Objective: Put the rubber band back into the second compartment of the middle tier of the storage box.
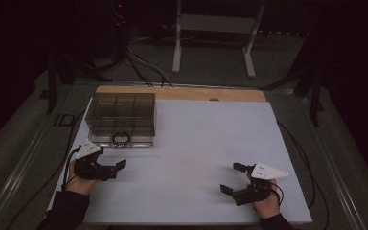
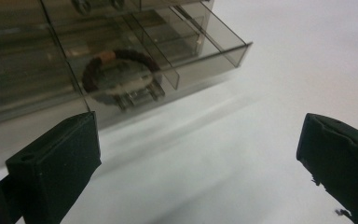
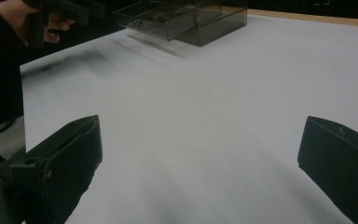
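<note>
Dark beaded bracelet point(image 2: 119, 70) lies in the open front drawer of the smoked transparent plastic organizer box point(image 1: 120, 112). Left gripper point(image 1: 117, 167) nearby, right gripper point(image 1: 234, 178) well apart; both jaws wide open, empty, above the white tabletop point(image 1: 196, 143).

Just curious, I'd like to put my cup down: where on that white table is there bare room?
The white sheet is bare from the clear drawer box rightward to its far edge, and between the left tongs and right tongs. The near-left corner, by the open drawer with the bracelet, is crowded.
</note>
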Available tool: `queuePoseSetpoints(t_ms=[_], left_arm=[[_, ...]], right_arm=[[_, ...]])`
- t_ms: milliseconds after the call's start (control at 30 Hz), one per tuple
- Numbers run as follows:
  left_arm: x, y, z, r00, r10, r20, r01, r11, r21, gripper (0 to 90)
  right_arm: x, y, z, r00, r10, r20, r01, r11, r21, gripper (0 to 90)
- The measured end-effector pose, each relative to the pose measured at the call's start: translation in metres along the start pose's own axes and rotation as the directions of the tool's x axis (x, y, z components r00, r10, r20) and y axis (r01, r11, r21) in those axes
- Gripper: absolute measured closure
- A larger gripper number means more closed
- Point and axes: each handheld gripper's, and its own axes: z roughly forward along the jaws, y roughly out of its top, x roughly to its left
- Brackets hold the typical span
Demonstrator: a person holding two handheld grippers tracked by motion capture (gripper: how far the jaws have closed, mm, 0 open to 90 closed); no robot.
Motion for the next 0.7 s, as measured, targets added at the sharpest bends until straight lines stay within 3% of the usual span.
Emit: queuePoseSetpoints(t_ms=[233, 400, 700], left_arm=[[-0.011, -0.014, 0.003, 0.9988, 0.034, 0.037, -0.034, 0.9993, 0.018, 0.4], [-0.016, -0.022, 0.004, 0.9983, 0.032, 0.049, -0.032, 0.9994, -0.012, 0.4], [-0.021, -0.036, 0.002, 0.9955, 0.065, 0.069, -0.064, 0.9978, -0.016, 0.4]], right_arm=[[0.0, 0.0, 0.0, 1.0, -0.001, -0.001, 0.001, 1.0, 0.003, 0.0], [0.0, 0.0, -0.001, 1.0, -0.001, 0.0, 0.001, 1.0, 0.002, 0.0], [0.0, 0.0, -0.001, 1.0, -0.009, 0.001, 0.009, 1.0, 0.002, 0.0]])
